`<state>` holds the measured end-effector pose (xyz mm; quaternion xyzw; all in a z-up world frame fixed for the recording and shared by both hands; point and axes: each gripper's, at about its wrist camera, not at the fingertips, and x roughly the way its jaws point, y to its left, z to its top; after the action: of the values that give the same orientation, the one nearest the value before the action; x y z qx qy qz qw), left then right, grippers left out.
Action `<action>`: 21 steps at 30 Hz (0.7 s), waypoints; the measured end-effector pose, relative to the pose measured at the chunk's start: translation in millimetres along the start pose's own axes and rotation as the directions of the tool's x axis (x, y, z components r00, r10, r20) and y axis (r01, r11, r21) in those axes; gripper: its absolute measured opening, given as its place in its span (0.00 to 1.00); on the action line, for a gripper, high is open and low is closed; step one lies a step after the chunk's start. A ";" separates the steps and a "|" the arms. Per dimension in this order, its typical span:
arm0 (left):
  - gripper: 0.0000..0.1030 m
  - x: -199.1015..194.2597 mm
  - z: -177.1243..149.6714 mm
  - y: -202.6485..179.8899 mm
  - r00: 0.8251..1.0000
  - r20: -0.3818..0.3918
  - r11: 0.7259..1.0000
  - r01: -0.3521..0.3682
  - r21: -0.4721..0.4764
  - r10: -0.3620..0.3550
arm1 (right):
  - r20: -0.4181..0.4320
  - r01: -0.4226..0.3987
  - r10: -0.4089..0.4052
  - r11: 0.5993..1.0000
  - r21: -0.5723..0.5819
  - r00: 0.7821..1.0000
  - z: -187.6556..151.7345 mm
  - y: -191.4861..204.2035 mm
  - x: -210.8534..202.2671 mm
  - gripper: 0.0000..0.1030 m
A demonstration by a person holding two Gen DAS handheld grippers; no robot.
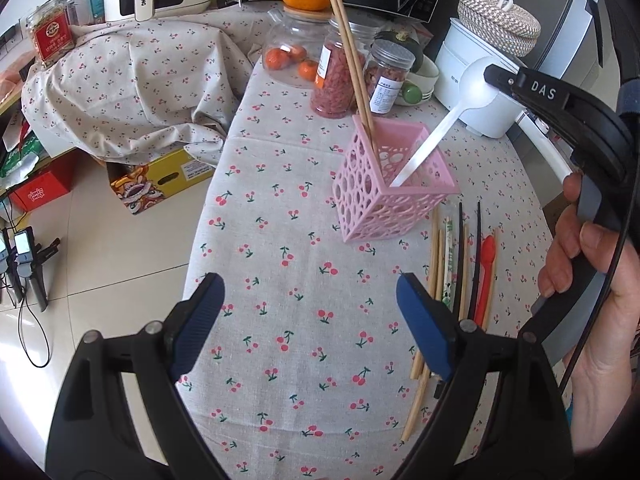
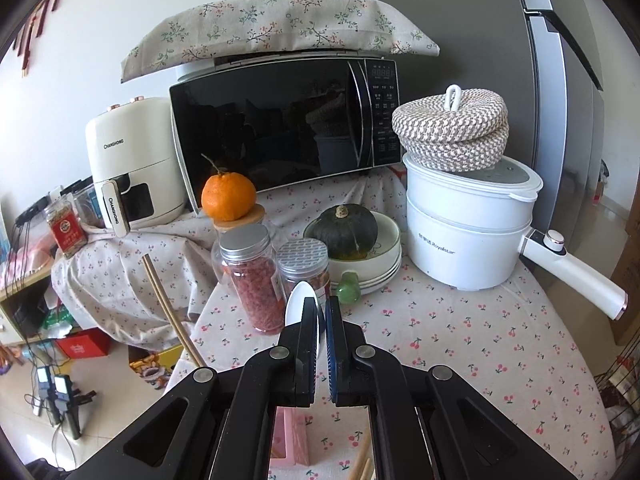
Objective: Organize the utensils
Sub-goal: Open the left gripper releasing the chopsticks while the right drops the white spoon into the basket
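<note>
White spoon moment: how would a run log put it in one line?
right gripper: shut on white spoon | handle in pink holder | left gripper: open, empty

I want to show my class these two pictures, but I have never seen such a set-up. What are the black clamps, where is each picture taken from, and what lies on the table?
No robot here: a person holds a hand-held gripper in each hand, each carrying a wide-angle camera that looks along its two fingers.

The left camera shows the left hand-held gripper open over the cherry-print tablecloth. On it stand a pink holder with wooden chopsticks, and beside it loose chopsticks and a red spoon.

The right hand-held gripper is shut on a white spoon, its handle tip in the holder. Behind stand jars, a microwave and a white pot.
</note>
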<state>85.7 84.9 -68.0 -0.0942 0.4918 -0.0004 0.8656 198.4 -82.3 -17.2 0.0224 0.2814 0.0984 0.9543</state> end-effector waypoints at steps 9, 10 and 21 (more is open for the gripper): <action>0.85 -9.3 4.6 -10.8 0.998 0.043 0.999 0.042 0.013 -0.043 | -0.020 -0.114 0.117 0.988 0.108 0.993 11.9 -24.5 -42.4 0.47; 0.85 -9.3 4.2 -12.8 0.998 0.040 0.999 0.046 0.017 -0.047 | -0.032 -0.112 0.116 0.987 0.117 0.993 11.6 -29.7 -49.2 0.51; 0.85 2.2 -13.0 -39.3 0.996 -0.058 0.993 0.070 0.091 -0.065 | -0.278 0.062 -0.026 0.990 0.123 0.960 -21.9 -91.2 -87.0 0.63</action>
<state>79.4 44.0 -69.9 -0.0702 0.5115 -0.0554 0.8546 130.9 -189.3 1.7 0.0645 0.4180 0.0608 0.9041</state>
